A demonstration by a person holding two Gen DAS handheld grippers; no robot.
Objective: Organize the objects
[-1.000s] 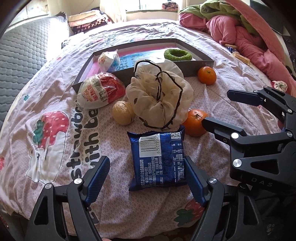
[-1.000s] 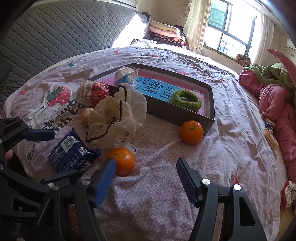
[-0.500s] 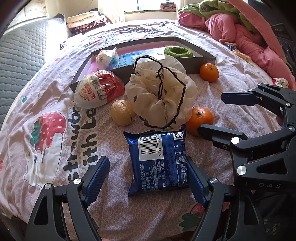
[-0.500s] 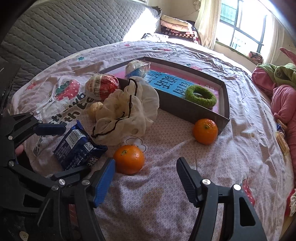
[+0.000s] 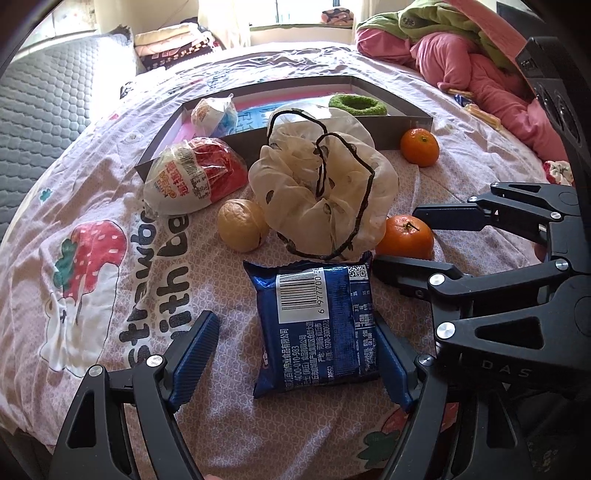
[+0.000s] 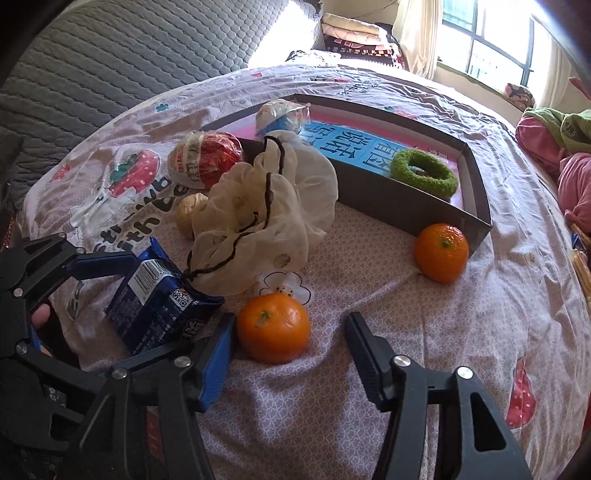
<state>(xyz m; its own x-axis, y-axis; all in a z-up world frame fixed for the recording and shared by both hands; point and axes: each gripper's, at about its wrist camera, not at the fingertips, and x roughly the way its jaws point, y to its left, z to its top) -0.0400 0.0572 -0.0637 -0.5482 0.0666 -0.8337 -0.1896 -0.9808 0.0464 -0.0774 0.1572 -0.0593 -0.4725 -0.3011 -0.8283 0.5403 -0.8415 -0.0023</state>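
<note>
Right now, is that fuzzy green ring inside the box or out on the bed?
Inside. The green ring lies on the floor of the grey box, within its walls at the far right end, while both oranges sit outside on the bedspread.

We see a bed with a strawberry-print sheet (image 6: 424, 398), a grey quilted headboard (image 6: 122, 55), a sunlit window (image 6: 491, 40) with a curtain (image 6: 417, 33), folded blankets (image 5: 173, 48) at the far edge.

Snack packet (image 5: 317, 325) before drawstring bag (image 5: 325, 192), box (image 5: 402, 123) behind, walnut (image 5: 240, 225) left
</note>
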